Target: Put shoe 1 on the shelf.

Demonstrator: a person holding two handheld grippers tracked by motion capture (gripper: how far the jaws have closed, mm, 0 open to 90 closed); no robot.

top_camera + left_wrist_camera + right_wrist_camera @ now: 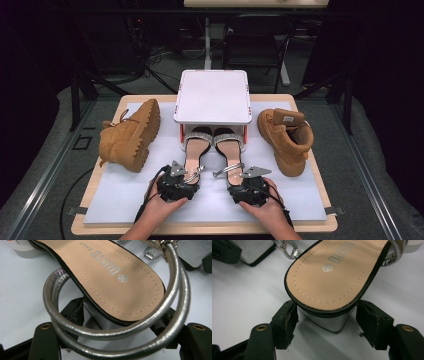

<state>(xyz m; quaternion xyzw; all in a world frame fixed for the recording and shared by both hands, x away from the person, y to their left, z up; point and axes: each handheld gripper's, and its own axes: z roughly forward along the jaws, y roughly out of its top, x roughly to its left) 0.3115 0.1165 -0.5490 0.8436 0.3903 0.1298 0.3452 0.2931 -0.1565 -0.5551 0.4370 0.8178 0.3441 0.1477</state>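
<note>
We had both sandals mid-mat, toes under the white rack (212, 97). Left gripper (176, 186) and right gripper (248, 190) straddled the left sandal (117, 277) and right sandal (334, 272) heel blocks, jaws apart. Best to clamp squarely, clear of straps.

— What sort of place is this?
— A lab or recording studio, set up for a staged trial. The worktop (300, 100) is a small wooden table with a white mat (125, 192) taped at its near corners.
— What else shows it?
— Black drapes (30, 75) hang on both sides, cables (150, 60) lie loose on the grey floor beyond the far edge, and another desk's legs (207, 45) and a chair (255, 45) stand behind.
</note>
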